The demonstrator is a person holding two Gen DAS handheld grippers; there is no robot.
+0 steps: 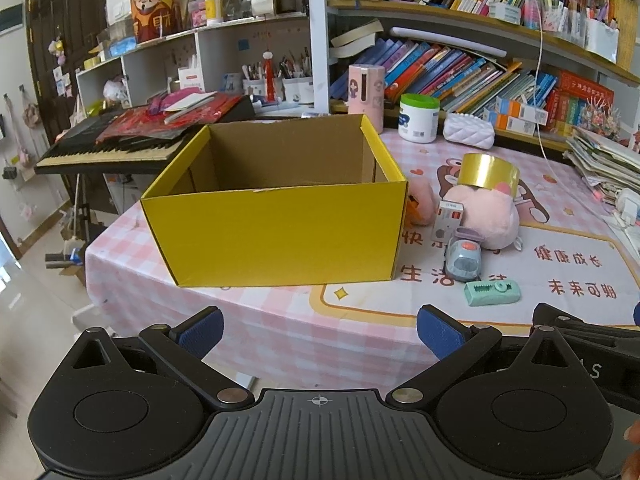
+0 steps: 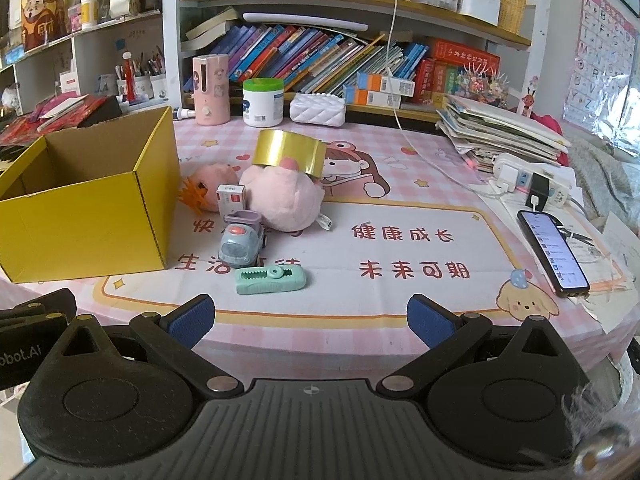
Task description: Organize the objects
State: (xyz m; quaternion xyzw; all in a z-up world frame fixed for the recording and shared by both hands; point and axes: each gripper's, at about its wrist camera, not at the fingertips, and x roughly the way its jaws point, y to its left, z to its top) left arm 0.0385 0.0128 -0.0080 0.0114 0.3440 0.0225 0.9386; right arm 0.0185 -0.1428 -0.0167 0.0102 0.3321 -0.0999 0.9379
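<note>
An empty yellow cardboard box (image 1: 276,236) (image 2: 84,224) stands open on the pink tablecloth. To its right lie a pink plush toy (image 2: 284,196) (image 1: 490,214) with a gold tape roll (image 2: 290,152) (image 1: 488,170) on top, a small orange-spiked pink plush (image 2: 208,190), a little white carton (image 2: 231,198) (image 1: 448,220), a grey toy truck (image 2: 242,242) (image 1: 464,254) and a mint green correction tape (image 2: 272,280) (image 1: 492,292). My left gripper (image 1: 318,332) hangs open before the box, at the table's front edge. My right gripper (image 2: 310,320) is open too, just short of the correction tape.
A phone (image 2: 552,252) lies at the right by a power strip (image 2: 536,182) and a stack of papers (image 2: 500,132). At the back stand a pink dispenser (image 2: 210,88), a white green-lidded jar (image 2: 263,102), a white quilted pouch (image 2: 318,110) and bookshelves. A keyboard (image 1: 116,144) sits left of the table.
</note>
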